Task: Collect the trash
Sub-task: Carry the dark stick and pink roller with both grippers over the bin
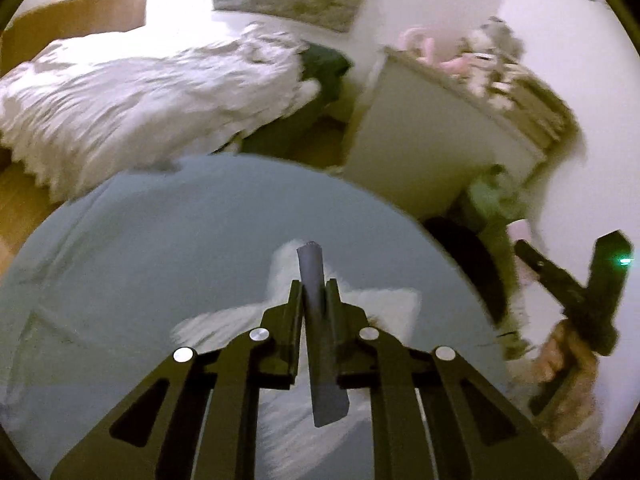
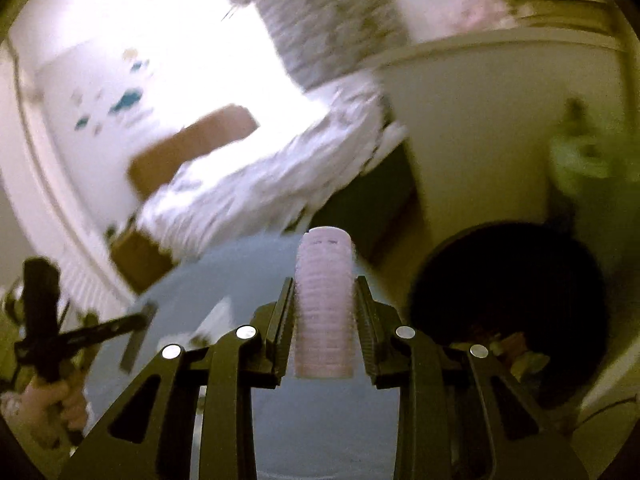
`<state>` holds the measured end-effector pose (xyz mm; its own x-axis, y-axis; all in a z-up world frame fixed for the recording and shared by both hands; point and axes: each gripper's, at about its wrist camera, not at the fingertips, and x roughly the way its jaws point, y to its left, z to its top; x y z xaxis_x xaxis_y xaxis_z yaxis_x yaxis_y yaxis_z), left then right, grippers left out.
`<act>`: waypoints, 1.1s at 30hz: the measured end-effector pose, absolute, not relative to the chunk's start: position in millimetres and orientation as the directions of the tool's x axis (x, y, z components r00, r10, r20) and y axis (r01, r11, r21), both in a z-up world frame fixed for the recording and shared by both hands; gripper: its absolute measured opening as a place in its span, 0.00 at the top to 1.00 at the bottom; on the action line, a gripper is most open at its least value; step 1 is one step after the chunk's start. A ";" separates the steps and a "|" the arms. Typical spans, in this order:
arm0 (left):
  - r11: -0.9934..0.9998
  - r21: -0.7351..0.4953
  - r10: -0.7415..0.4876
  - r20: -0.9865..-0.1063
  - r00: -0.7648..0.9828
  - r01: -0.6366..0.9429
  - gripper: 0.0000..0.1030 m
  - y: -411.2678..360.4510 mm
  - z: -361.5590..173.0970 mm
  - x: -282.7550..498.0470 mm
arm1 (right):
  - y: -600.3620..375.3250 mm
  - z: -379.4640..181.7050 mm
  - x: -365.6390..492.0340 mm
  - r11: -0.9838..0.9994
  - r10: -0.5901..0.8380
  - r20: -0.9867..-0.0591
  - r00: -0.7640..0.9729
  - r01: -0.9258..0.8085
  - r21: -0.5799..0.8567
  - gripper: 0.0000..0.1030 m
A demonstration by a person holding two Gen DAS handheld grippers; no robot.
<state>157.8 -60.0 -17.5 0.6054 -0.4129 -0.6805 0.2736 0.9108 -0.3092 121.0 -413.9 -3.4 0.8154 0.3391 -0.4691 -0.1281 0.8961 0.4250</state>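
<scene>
My left claw is clamped on a dark flat strip, thin and stiff-looking, which runs lengthwise between the fingers and sticks out past the tips. My right claw is clamped on a pale pink ribbed cup, squeezed at its sides, its closed end pointing forward. Both pieces of trash are held in the air above the round blue-grey table. The black bin stands just beside the table's edge, to the right of the cup.

What worries me most is the strip. The fingers meet it on its narrow sides, so it could swivel or slide out lengthwise if I tip that claw down before it is over the bin; it would then land on the table or the floor. The cup looks light and thin-walled, so a harder squeeze could crumple it and let it pop free. Both views are smeared by motion, and a fast swing toward the bin could shake either piece loose or bring the two claws together, since the bin is on the right and both must reach it.

Counted: two claws, one strip, one cup, one bin, one table. One white crumpled thing lies on the table under the left claw; it may be more trash, though the blur leaves me unsure.
</scene>
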 end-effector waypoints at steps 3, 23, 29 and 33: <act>0.876 -0.321 -0.481 -0.645 0.594 0.361 0.88 -101.0 0.0 165.9 | -458.5 -9.0 116.9 0.885 0.261 -0.448 0.855 -0.027 0.465 0.71; 0.714 -0.364 -0.657 -0.642 0.394 0.598 0.87 -307.2 -21.1 233.6 | -551.7 -61.0 130.7 0.849 0.118 -0.496 0.860 0.171 0.499 0.71; 0.717 -0.369 -0.652 -0.656 0.380 0.592 0.87 -318.4 -32.9 241.9 | -552.9 -64.2 130.5 0.841 0.121 -0.504 0.855 0.181 0.510 0.71; 0.718 -0.367 -0.648 -0.662 0.376 0.592 0.87 -326.4 -36.1 246.3 | -553.7 -64.6 129.9 0.836 0.117 -0.508 0.853 0.192 0.515 0.71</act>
